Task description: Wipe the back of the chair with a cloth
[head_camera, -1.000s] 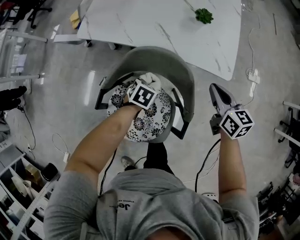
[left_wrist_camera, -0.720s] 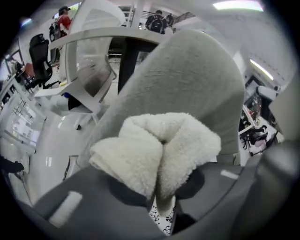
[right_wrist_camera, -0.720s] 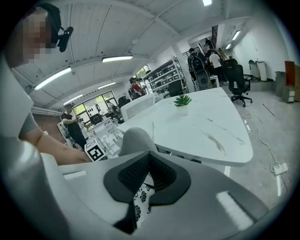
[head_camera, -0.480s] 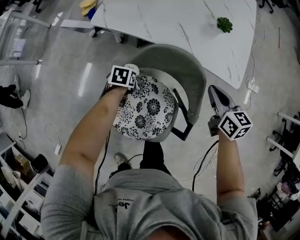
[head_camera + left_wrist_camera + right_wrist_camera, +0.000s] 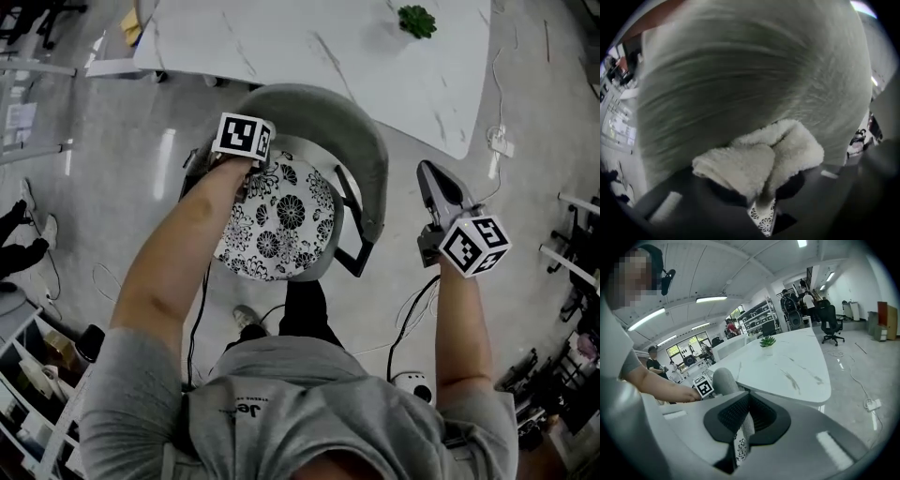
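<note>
Right now your left gripper (image 5: 761, 187) has its jaws clamped on the white fluffy cloth (image 5: 787, 145). In the left gripper view the cloth bulges out in two folds ahead of the jaws and presses against the grey chair back (image 5: 349, 127), which fills almost all of that view. From the head view, your left gripper sits at the left end of the curved back, just above the rear left edge of the black-and-white floral seat cushion (image 5: 281, 220). Its marker cube hides the cloth from that camera.

Your right gripper (image 5: 748, 401) hangs out to the right of the chair, apart from it and over the bare floor (image 5: 525, 141). Its jaws are pressed together with nothing held between them. Through the thin slit below them, the right gripper view shows only a strip of the floral cushion.

Beyond the chair stands the white marble-pattern table (image 5: 309, 42), with a small green plant (image 5: 417, 19) near its far right side. A cable (image 5: 412, 319) trails across the floor below your right forearm.
</note>
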A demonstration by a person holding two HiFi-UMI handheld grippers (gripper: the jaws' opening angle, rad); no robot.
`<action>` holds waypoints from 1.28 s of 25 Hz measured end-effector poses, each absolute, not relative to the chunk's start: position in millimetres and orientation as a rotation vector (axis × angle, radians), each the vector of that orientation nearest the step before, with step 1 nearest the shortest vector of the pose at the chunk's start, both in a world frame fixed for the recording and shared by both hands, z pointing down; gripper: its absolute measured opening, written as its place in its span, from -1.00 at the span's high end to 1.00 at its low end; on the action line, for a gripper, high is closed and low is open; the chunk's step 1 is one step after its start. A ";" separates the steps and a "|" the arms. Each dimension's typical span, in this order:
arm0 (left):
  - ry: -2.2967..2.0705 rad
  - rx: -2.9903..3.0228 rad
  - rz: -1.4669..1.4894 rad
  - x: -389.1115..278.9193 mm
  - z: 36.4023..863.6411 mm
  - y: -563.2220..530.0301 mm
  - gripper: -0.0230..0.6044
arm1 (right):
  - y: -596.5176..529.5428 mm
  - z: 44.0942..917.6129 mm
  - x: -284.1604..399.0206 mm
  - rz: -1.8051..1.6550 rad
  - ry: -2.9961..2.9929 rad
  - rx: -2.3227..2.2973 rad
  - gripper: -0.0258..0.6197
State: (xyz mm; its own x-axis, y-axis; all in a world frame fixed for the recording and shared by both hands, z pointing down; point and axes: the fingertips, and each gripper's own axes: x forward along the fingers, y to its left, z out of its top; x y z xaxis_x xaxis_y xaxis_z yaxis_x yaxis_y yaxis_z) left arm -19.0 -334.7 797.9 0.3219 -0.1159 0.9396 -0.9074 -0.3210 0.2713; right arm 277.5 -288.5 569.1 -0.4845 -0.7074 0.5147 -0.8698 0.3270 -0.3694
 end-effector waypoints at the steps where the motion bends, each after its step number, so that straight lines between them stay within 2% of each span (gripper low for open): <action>1: -0.909 1.721 1.144 -3.8 798.0 -337.3 0.44 | -287.4 569.5 285.7 0.901 -2.328 1.442 0.91; 10: -0.509 2.155 1.426 162.0 777.8 -305.6 0.44 | -268.9 568.8 350.9 0.894 -2.270 1.570 0.91; 16: -0.256 2.387 1.670 215.3 770.4 -252.0 0.44 | -264.0 564.0 354.6 0.896 -2.293 1.589 0.91; 22: -0.152 2.493 1.705 244.4 767.2 -206.4 0.44 | -263.0 556.0 346.2 0.880 -2.317 1.562 0.91; 25: -0.213 2.456 1.528 235.8 761.1 -208.4 0.44 | -261.9 554.4 339.1 0.863 -2.317 1.533 0.91; 27: -0.366 2.343 1.360 203.8 755.7 -221.9 0.44 | -261.3 552.9 332.3 0.850 -2.323 1.514 0.91; 32: -0.845 1.856 1.114 34.9 785.5 -244.2 0.44 | -260.5 550.4 302.7 0.844 -2.354 1.454 0.91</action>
